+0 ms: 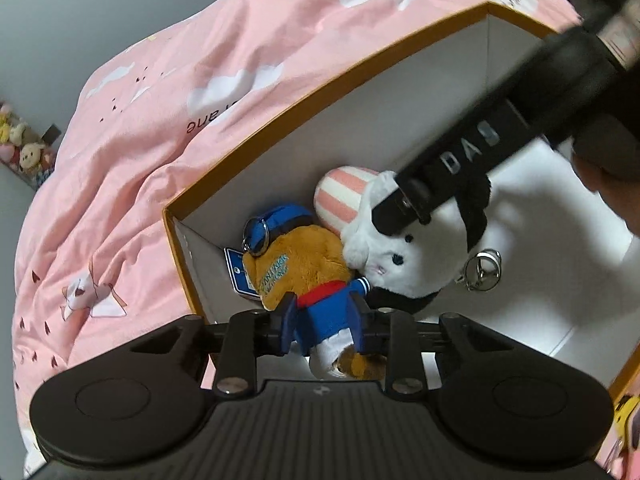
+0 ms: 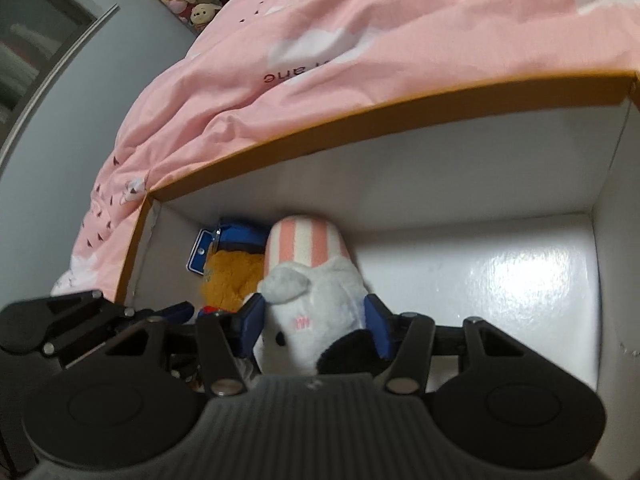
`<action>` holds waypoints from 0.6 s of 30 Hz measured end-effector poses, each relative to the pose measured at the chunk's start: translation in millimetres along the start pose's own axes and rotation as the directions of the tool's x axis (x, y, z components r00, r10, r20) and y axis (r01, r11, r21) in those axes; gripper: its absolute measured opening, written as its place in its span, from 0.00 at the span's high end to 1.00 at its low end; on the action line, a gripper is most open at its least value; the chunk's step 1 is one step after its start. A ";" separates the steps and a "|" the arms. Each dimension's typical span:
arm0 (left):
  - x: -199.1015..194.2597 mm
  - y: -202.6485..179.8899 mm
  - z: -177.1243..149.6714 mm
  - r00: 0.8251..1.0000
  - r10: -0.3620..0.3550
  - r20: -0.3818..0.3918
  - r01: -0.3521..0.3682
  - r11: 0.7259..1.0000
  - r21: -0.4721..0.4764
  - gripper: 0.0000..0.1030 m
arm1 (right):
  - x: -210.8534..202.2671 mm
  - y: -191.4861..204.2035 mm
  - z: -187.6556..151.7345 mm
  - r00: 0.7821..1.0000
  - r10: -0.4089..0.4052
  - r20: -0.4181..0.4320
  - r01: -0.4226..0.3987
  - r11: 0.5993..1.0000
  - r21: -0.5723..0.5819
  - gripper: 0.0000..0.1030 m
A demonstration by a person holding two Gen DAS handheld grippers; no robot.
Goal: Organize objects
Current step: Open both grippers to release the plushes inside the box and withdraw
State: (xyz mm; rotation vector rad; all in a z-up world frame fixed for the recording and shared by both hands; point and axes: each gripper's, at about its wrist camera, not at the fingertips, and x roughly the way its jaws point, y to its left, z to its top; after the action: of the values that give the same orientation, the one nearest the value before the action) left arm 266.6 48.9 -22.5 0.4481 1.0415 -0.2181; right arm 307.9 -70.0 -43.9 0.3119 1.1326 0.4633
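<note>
Two plush toys lie in the box's point(image 1: 224, 178) left corner. The left gripper point(image 1: 323, 322) is clamped on the brown bear point(image 1: 298, 264); beside it, the right gripper point(image 2: 316, 326) squeezes the white rabbit point(image 2: 320, 300). A pink blanket point(image 1: 168, 80) surrounds the box.

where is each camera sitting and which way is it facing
Left wrist: on the left gripper, looking down into the orange-rimmed white cardboard box; its blue pads clamp the brown plush in blue uniform; the right gripper crosses in.
Right wrist: on the right gripper, same way; its pads squeeze the white-and-black plush; the left gripper shows at left.
Shared: box, both plushes, pink cloud-print bedding.
</note>
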 end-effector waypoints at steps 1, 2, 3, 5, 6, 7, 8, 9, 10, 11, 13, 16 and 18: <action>-3.3 2.1 -0.8 1.000 0.000 0.003 0.000 1.000 -0.015 0.66 | -0.9 1.1 -0.7 1.000 -0.008 0.004 0.008 1.000 -0.012 0.46; -6.8 3.1 0.4 1.000 0.005 0.015 -0.004 1.000 -0.020 0.66 | -2.5 4.3 -1.6 1.000 -0.018 0.008 0.018 0.999 -0.031 0.45; -12.7 2.6 -0.9 0.999 0.012 0.038 -0.011 1.000 -0.018 0.66 | -5.0 6.8 -2.3 0.999 -0.031 0.012 0.031 0.998 -0.053 0.45; -30.2 1.8 -2.4 0.996 0.028 0.083 -0.027 0.999 -0.019 0.64 | -17.1 9.0 -5.6 0.998 -0.047 0.036 0.050 0.995 -0.089 0.45; -39.8 0.0 -3.5 0.994 0.032 0.101 -0.029 0.999 -0.026 0.62 | -26.3 13.3 -9.5 0.997 -0.051 0.065 0.059 0.991 -0.117 0.45; -49.7 -0.8 -4.6 0.992 0.036 0.120 -0.031 0.999 -0.039 0.60 | -35.1 14.4 -13.3 0.994 -0.057 0.090 0.070 0.988 -0.141 0.42; -59.3 -1.4 -5.8 0.989 0.040 0.141 -0.033 0.998 -0.055 0.56 | -46.0 19.0 -18.9 0.990 -0.069 0.124 0.089 0.982 -0.167 0.39; -73.1 -5.5 -9.8 0.985 0.046 0.165 -0.035 0.997 -0.070 0.51 | -54.7 23.8 -24.3 0.985 -0.079 0.156 0.107 0.977 -0.186 0.38; -84.0 -8.8 -12.6 0.982 0.058 0.180 -0.043 0.996 -0.084 0.49 | -65.4 28.2 -31.5 0.978 -0.087 0.188 0.125 0.971 -0.201 0.38; -94.7 -12.5 -16.4 0.980 0.073 0.185 -0.056 0.994 -0.097 0.48 | -75.8 30.8 -39.1 0.972 -0.089 0.216 0.135 0.968 -0.211 0.38; -109.2 -15.8 -24.0 0.978 0.095 0.187 -0.070 0.989 -0.133 0.47 | -96.2 35.8 -56.2 0.961 -0.077 0.266 0.140 0.964 -0.224 0.38; -136.2 -26.0 -44.1 0.980 0.073 0.184 -0.035 0.979 -0.199 0.46 | -124.6 38.4 -89.5 0.944 -0.049 0.326 0.130 0.964 -0.232 0.34; -150.4 -32.9 -62.0 0.982 0.045 0.184 0.000 0.971 -0.240 0.46 | -137.7 42.1 -114.8 0.936 -0.064 0.345 0.158 0.955 -0.251 0.31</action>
State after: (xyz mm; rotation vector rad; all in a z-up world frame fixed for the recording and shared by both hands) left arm 131.3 42.6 73.4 0.2160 0.8636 -0.1097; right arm 146.8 -102.3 39.1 0.0750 0.7375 0.4408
